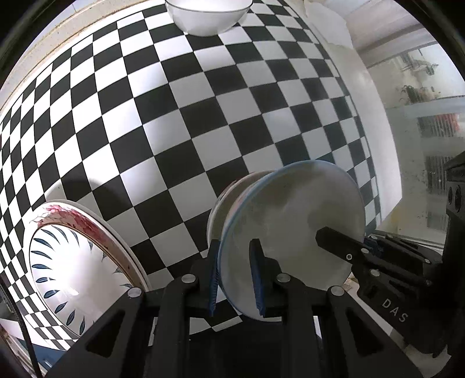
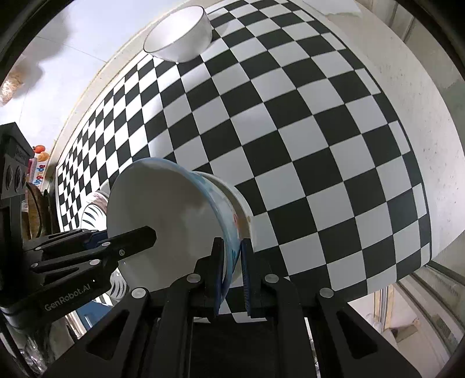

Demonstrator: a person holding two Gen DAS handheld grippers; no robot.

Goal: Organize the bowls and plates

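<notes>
**Two grippers hold one blue-rimmed plate on edge above a checkered surface**

The left gripper (image 1: 237,279) is clamped on the near rim of a blue-rimmed plate (image 1: 293,221), one blue-padded finger on each face. The right gripper (image 2: 232,276) pinches the same plate (image 2: 162,221) at another part of its rim. Each gripper shows in the other's view, reaching in from the side. The plate stands nearly on edge, lifted above the black-and-white checkered surface (image 1: 203,116). A second dish appears to sit against its far face; how they join is unclear. A white bowl (image 1: 207,16) rests upright at the far edge of the surface. Near the left gripper lies a leaf-patterned plate (image 1: 69,267) on a pink-flowered plate (image 1: 66,213).
</notes>
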